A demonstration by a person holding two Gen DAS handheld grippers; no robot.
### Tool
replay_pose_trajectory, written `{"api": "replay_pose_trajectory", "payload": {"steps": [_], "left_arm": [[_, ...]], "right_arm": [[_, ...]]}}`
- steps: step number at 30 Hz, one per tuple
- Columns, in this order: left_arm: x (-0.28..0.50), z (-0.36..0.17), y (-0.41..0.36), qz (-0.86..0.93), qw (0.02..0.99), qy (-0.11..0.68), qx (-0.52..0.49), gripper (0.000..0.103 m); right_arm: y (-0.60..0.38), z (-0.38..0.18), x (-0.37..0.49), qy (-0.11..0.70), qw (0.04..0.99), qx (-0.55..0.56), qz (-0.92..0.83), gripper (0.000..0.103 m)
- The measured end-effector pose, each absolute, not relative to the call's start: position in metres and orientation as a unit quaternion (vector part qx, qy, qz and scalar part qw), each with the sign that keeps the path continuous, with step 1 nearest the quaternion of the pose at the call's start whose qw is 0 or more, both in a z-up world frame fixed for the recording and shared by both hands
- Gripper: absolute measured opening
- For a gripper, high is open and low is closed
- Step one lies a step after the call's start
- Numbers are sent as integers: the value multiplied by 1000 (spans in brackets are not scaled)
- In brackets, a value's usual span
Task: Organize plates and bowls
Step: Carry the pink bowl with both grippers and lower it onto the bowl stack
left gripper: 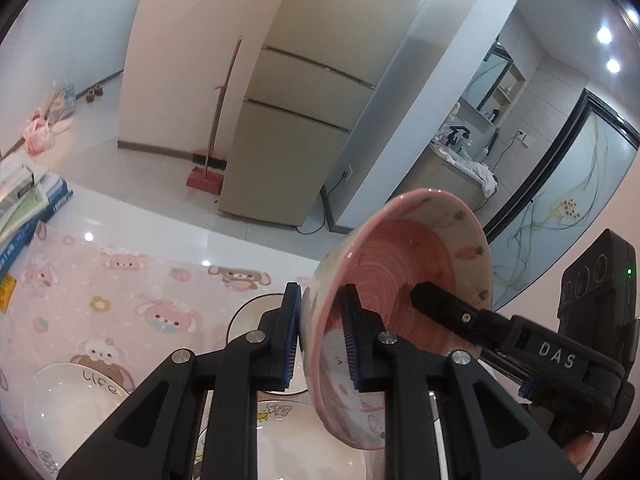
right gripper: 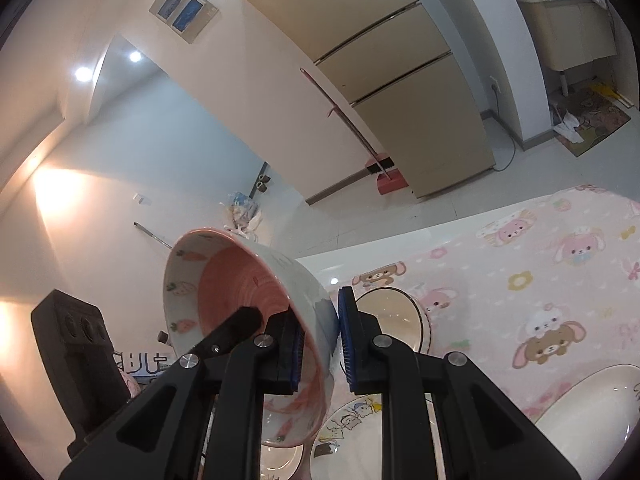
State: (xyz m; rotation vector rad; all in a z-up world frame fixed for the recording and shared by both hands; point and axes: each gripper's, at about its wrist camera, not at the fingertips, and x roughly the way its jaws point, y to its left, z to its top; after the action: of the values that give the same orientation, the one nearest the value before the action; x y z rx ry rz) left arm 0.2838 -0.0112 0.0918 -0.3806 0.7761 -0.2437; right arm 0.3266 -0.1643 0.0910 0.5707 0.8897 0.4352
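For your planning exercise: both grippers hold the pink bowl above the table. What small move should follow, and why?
Probably lower the pink bowl toward the dishes below, keeping both grips: left gripper and right gripper pinch opposite rims, and it hangs tilted in mid-air.

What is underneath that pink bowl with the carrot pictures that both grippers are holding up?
Below the pink carrot-patterned bowl sit a white plate with cartoon drawings and a dark-rimmed cream bowl on the pink cartoon tablecloth. The lifted bowl and gripper fingers cover part of that plate.
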Motion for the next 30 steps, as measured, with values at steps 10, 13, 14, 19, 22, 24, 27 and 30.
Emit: {"api": "replay_pose_trajectory", "payload": {"steps": [10,13,14,19,22,24,27,30], "left_arm": [[306,37,4,-100,883,414,-197,18],[309,25,2,-91,886,418,-182,18],[309,22,3,-86,886,417,-185,18],[313,0,6,-60,884,427,-178,18],[318,-11,6,-69,876,437,-194,18],[320,-14,6,-74,873,441,-196,18],[320,-17,1,-72,874,445,-181,18],[323,-19,-5,-79,873,447,-179,18]], "right_arm": [[-147,22,355,481,816,256,192,19],[-139,6,359,496,810,247,190,19],[-137,2,360,496,812,242,190,19],[-118,-1,358,490,829,196,186,19],[-112,1,356,483,842,165,172,19],[-109,-2,358,485,844,155,165,19],[-107,-5,359,489,847,145,149,19],[-103,-5,357,486,856,118,134,19]]}}
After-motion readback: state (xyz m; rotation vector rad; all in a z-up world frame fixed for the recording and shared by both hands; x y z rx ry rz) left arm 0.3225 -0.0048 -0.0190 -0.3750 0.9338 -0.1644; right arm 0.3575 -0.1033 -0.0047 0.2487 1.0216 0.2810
